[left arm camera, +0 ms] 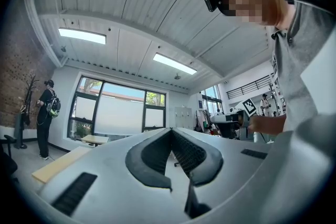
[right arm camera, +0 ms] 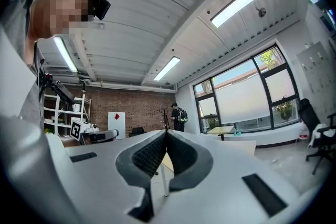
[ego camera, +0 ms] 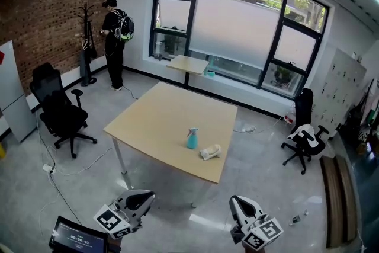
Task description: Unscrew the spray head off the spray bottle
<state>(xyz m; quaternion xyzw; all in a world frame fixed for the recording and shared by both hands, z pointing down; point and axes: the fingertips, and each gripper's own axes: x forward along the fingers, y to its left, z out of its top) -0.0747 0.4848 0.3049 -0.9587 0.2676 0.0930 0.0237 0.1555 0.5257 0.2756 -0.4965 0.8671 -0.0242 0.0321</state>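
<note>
Nearest the camera, both grippers are held low over the grey floor point(ego camera: 266, 186), short of the bench's near edge and well apart from it.

Left gripper point(ego camera: 147, 196): its own view shows the jaws pressed together along their ribbed pads point(left arm camera: 181, 152), with nothing between them.

Right gripper point(ego camera: 238, 202): its own view shows the jaws likewise pressed together, pads point(right arm camera: 149, 155) meeting, with nothing held.

A dark screen point(ego camera: 77, 237) sits beside the left gripper at the lower left of the head view.

The bench point(ego camera: 166, 115) is a light wooden square standing cornerwise to the camera. The spray bottle point(ego camera: 192, 138), teal, stands upright near the near edge, toward the near right corner. Neither gripper touches it. A pale object point(ego camera: 210, 152) lies just beside the bottle, on the corner side; what it is cannot be told.

A black office chair point(ego camera: 59, 111) stands off the bench's left corner, and a black-and-white chair point(ego camera: 303, 140) stands well off to the right.

Beyond the far corner, a small table point(ego camera: 188, 63) stands under the large window point(ego camera: 237, 26). At the far left, a person point(ego camera: 115, 38) with a backpack stands beside a coat stand point(ego camera: 86, 38) by the brick wall.
</note>
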